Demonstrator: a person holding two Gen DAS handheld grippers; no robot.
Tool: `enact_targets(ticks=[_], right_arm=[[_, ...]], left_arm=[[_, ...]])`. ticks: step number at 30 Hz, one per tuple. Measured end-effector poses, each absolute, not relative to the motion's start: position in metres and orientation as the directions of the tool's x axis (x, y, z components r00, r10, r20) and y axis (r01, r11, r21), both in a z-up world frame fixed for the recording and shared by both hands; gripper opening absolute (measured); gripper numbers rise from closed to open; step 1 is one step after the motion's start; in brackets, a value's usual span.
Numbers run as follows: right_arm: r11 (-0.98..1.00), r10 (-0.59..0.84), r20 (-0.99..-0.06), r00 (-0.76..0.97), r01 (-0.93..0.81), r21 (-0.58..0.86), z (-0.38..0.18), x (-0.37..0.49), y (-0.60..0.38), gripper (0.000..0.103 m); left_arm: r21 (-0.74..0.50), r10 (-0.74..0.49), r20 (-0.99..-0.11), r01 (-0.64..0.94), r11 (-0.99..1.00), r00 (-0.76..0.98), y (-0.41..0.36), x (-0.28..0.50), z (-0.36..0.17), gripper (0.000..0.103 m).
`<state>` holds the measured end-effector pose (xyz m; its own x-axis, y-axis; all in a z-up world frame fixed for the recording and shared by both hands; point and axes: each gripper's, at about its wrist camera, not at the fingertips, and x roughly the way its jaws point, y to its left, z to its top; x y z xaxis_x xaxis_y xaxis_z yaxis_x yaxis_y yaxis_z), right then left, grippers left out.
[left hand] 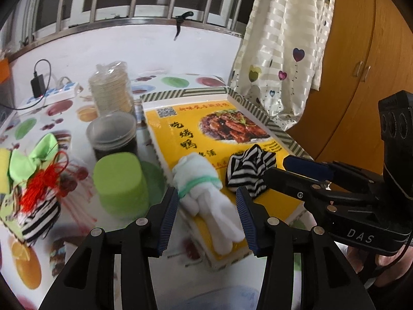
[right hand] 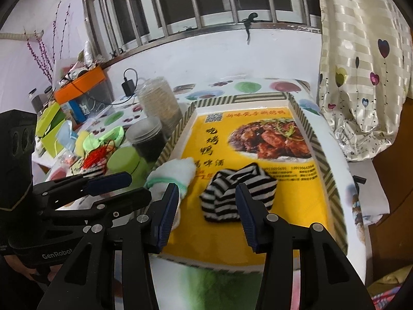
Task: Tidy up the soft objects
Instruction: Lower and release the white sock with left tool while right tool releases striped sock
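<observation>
Grippers: left hand-held gripper [left hand: 207, 217] spread, right hand-held gripper [right hand: 206, 213] spread | left-only: striped pouch [left hand: 36, 219] | right-only: orange box [right hand: 80, 84]

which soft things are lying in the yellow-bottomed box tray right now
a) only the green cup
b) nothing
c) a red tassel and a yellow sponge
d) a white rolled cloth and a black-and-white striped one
d: the white rolled cloth and the black-and-white striped cloth both lie on the yellow floor of the box tray, side by side.
</observation>
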<state>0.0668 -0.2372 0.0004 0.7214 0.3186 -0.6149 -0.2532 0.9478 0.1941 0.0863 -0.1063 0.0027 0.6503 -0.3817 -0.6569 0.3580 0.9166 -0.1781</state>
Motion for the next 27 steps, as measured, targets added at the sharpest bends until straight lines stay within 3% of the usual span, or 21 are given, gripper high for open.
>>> enact_targets(ticks=[27], right_arm=[[0.908, 0.399, -0.620, 0.676, -0.388, 0.161, 0.005, 0.039, -0.182, 0.047]], left_arm=[[-0.189, -0.288, -0.656, 0.218, 0.957, 0.698, -0.043, 0.040, 0.001, 0.046]])
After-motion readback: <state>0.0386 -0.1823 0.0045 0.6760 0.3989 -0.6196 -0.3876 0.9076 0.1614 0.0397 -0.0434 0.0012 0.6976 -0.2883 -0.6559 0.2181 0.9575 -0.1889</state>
